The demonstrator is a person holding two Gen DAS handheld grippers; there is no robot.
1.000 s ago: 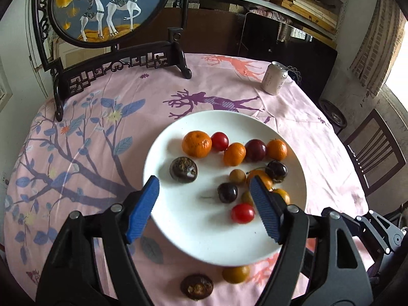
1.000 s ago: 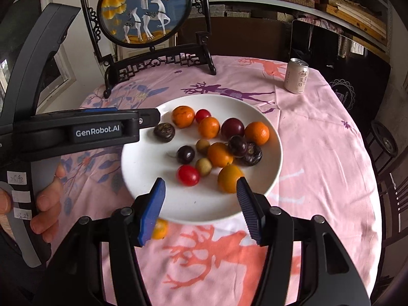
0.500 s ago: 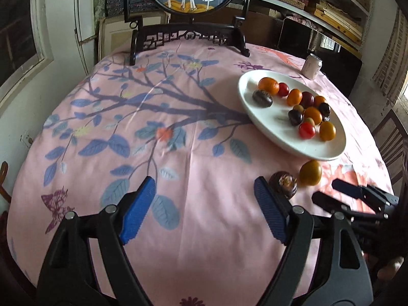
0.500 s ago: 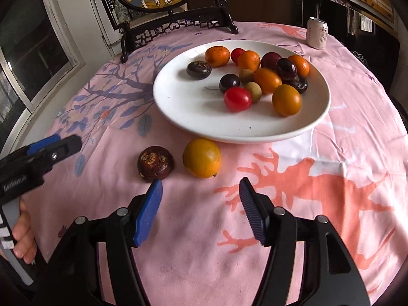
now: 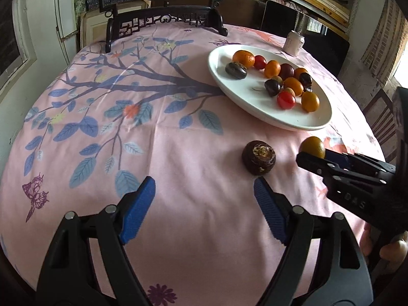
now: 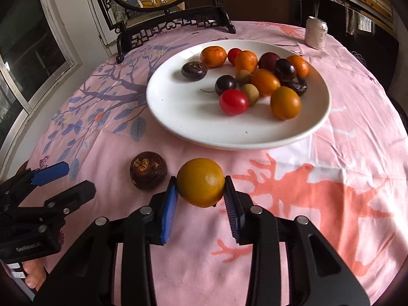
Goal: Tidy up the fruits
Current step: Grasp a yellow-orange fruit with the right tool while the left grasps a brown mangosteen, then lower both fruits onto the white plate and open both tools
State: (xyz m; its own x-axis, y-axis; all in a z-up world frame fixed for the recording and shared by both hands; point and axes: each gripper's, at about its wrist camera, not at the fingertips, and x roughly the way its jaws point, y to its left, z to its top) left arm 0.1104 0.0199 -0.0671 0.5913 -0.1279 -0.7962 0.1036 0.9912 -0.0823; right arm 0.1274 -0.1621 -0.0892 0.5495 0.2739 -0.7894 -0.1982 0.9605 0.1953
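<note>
A yellow-orange citrus fruit [image 6: 200, 182] lies on the pink tablecloth in front of the white plate [image 6: 178, 117]. My right gripper [image 6: 200, 187] is closing on it, and both blue pads touch its sides. A dark brown fruit [image 6: 148, 170] sits just to its left, untouched. The plate holds several oranges, red tomatoes and dark fruits. My left gripper [image 5: 204, 186] hangs open over bare cloth, with the brown fruit [image 5: 258, 156] just beyond its right finger. The left wrist view shows the right gripper [image 5: 313, 156] at the citrus fruit [image 5: 312, 146].
A drinks can [image 6: 316, 35] stands at the table's far right edge. At the back stands a black carved frame with a round deer picture [image 6: 173, 23]. A chair [image 5: 380, 117] is beside the table on the right. A hand [image 6: 33, 272] holds the left gripper.
My right gripper came down from above the plate to the citrus fruit and closed on it. The left gripper swung away from the plate to the cloth on its left and lowered.
</note>
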